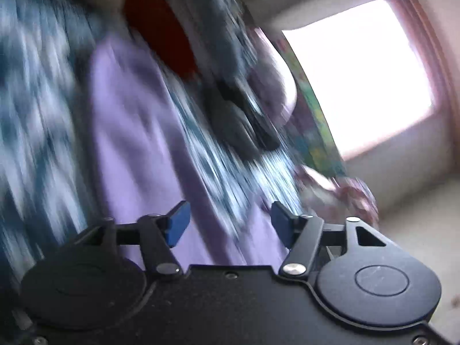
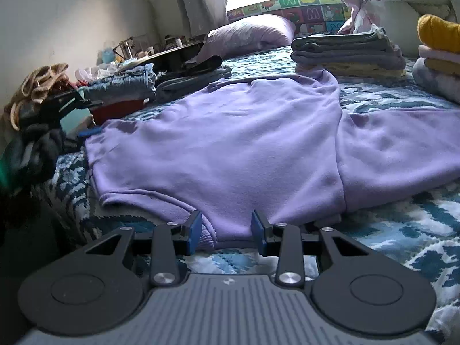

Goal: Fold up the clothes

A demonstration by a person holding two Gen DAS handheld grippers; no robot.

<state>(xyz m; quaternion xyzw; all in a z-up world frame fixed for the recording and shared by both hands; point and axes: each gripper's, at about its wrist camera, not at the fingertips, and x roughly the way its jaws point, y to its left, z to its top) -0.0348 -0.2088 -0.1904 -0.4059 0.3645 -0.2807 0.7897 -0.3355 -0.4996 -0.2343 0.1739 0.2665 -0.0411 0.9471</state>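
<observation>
A lilac sweatshirt lay spread flat on a bed covered by a blue-and-white patterned bedspread, its near hem facing the right gripper and one sleeve stretched out toward the right side of that view. The right gripper sat low at the hem, its blue pads partly apart with a fold of the lilac hem between them; whether the pads actually pressed on the cloth could not be told from where I stood. The left gripper was tilted hard over, its view smeared with blur, and its jaws stood apart with nothing gripped, the lilac fabric only passing behind them. In the right-hand view that left gripper showed at the far left edge of the garment. Behind the sweatshirt a stack of folded grey and yellow clothes rested on the bedspread, with a lilac pillow near it and a second pile topped by a mustard piece at the right edge.
</observation>
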